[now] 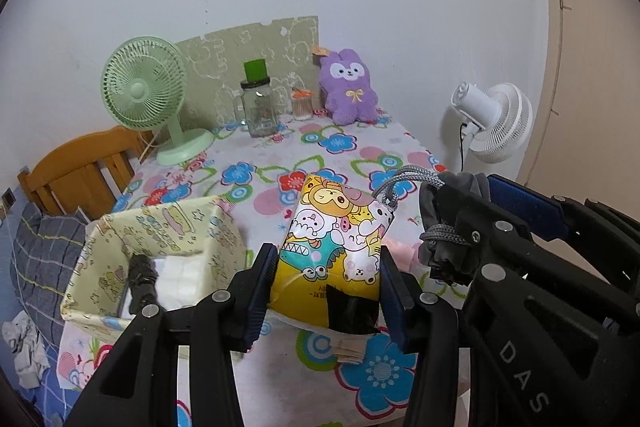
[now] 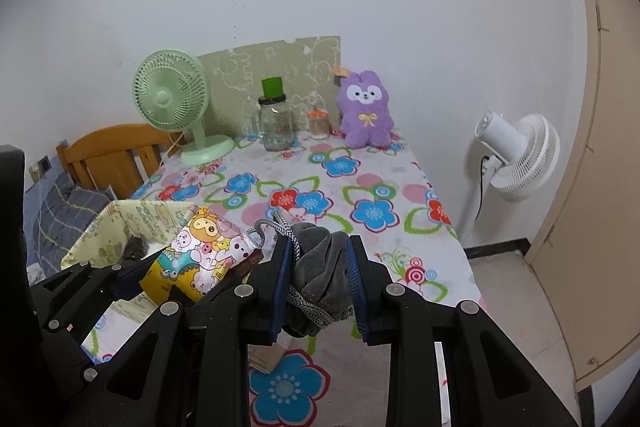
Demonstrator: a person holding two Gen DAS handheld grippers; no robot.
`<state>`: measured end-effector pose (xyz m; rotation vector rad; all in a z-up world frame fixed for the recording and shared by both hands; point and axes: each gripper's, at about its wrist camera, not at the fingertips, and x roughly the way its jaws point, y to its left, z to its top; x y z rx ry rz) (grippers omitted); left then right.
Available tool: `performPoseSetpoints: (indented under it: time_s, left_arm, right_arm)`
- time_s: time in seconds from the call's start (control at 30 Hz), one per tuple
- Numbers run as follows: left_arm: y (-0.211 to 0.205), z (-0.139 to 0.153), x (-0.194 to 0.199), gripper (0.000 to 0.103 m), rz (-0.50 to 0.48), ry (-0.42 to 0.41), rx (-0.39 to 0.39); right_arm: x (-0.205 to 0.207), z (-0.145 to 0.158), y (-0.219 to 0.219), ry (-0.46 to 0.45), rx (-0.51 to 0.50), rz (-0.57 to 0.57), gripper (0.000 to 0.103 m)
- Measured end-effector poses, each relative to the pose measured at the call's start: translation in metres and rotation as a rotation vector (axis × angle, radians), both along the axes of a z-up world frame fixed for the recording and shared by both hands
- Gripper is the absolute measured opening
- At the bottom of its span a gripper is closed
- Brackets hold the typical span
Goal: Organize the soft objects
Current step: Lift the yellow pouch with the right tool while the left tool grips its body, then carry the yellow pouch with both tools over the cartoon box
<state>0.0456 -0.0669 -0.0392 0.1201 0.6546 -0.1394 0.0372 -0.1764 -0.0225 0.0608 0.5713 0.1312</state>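
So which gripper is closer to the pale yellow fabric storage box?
Left. The left gripper, holding a cartoon-print packet, is right beside the pale yellow fabric storage box; the right gripper, clamping a grey drawstring pouch, is farther off.

- Setting: home bedroom.
- Table with flowered cloth stands against a white wall.
- Far end: green desk fan, glass jar, purple plush rabbit.
- Left: wooden bed frame, plaid bedding.

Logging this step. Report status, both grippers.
Left gripper shut on cartoon pack. Right gripper shut on grey pouch. Box left of pack, open. Nothing between.
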Motion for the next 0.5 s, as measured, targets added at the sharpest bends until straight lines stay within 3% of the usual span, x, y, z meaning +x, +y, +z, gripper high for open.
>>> performPoseSetpoints:
  time_s: [0.5]
  left_arm:
    - [0.038,0.018,-0.001,0.05,0.058,-0.049,0.006]
  right_arm:
    - [0.007,0.021,0.039,-0.035,-0.014,0.081,0.031]
